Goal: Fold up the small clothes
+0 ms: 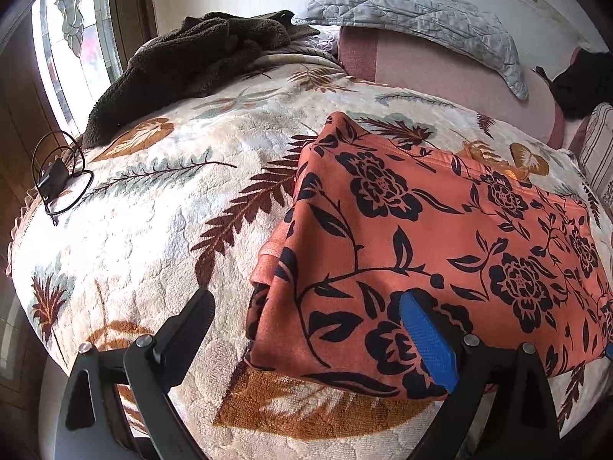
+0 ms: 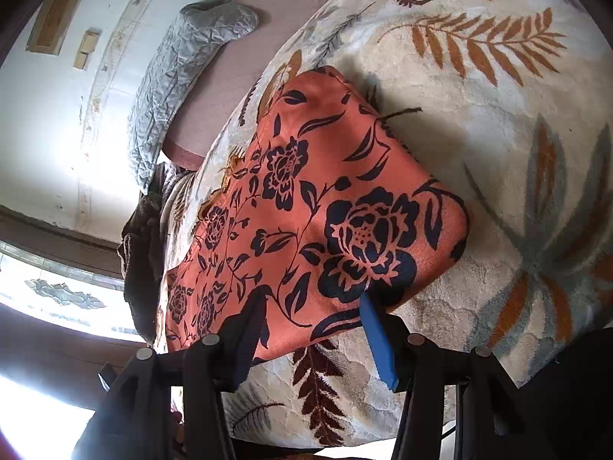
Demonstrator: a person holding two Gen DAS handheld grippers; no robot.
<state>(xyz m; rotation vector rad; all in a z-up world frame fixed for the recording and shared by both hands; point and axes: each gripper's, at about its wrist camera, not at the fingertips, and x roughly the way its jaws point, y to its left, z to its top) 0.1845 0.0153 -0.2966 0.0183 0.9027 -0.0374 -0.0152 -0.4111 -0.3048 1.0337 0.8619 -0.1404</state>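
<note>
i see a cream fleece blanket (image 1: 161, 237) with brown, rust and grey-blue fern and leaf prints covering the bed. a dark brown fuzzy throw (image 1: 191, 61) is bunched at its far left corner, by the leaded-glass window (image 1: 69, 23). a black cable with a small plug (image 1: 57, 176) lies looped near the bed's left edge. a grey quilted pillow (image 1: 421, 19) leans on the pink headboard (image 1: 440, 76) against the white wall (image 2: 49, 115). a striped cushion (image 1: 597, 149) sits at the far right.
</note>
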